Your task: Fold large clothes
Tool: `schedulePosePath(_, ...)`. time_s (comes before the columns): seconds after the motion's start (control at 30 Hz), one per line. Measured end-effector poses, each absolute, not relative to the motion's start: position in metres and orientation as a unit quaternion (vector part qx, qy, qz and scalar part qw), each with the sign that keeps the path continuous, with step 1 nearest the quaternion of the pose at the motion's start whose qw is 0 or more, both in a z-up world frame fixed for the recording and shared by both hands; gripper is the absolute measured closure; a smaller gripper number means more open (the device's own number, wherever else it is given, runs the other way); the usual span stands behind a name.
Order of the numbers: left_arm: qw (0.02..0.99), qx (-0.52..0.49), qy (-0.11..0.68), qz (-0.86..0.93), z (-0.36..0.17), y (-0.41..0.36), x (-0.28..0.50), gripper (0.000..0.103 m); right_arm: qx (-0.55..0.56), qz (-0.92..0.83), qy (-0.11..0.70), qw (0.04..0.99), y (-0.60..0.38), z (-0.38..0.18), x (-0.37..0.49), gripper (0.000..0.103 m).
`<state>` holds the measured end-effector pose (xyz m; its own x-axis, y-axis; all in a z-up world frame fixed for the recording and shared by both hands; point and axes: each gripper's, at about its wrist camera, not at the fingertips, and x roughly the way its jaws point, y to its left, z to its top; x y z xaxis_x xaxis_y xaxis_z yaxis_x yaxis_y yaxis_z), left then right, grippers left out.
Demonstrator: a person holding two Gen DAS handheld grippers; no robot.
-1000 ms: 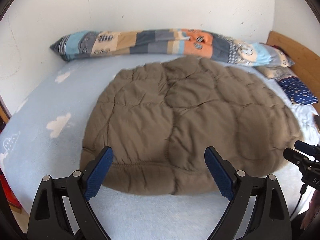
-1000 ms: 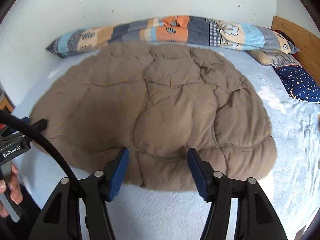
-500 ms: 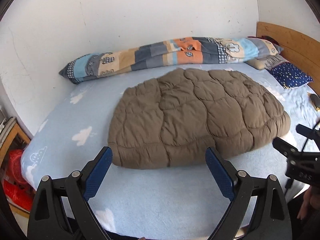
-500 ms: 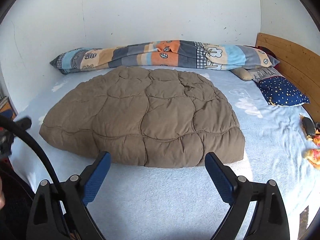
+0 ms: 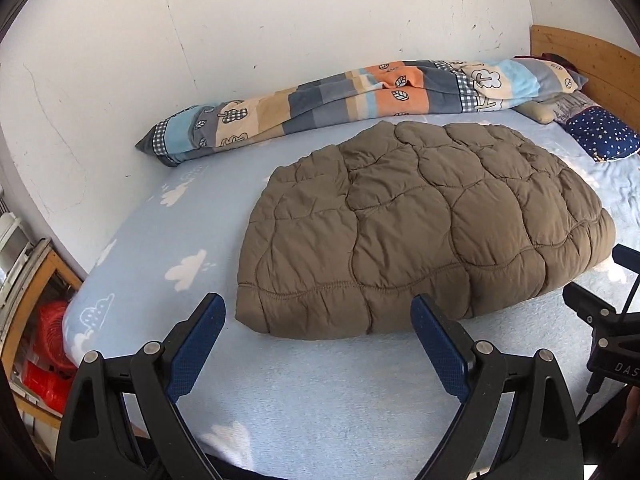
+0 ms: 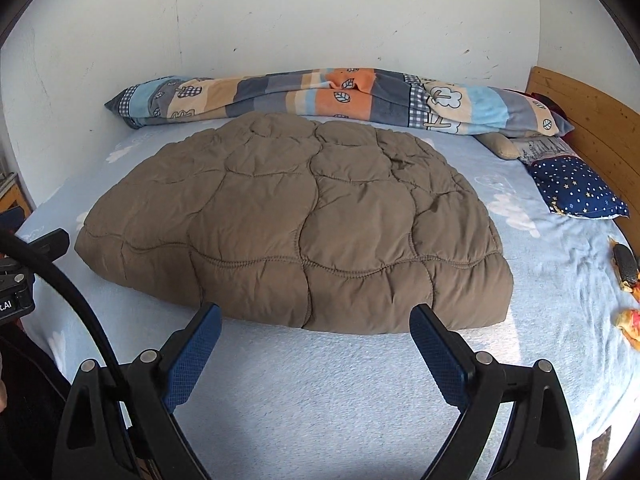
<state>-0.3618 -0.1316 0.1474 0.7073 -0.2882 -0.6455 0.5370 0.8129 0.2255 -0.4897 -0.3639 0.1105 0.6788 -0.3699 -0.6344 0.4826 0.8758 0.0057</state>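
On pale blue cloud-print bed sheet [image 6: 320, 392], folded brown quilted coat [image 6: 296, 220], white wall [image 6: 320, 12] behind, both tools wide, empty

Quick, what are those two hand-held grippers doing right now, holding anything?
Left hand-held gripper: open, holding nothing, short of the brown quilted garment.
Right hand-held gripper: open, holding nothing.

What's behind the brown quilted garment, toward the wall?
Behind the brown quilted garment a long patchwork blanket roll lies along the white wall on the blue cloud sheet. The roll's lower edge is partly hidden by the garment.
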Motion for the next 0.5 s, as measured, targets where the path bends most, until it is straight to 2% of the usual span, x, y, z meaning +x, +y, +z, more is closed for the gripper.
schedulePosePath(0.5,0.883,0.208,0.354,-0.23,0.136,-0.134,-0.352,0.01,0.082,-0.228,0.333,0.911,-0.362,0.108,-0.487,0.006)
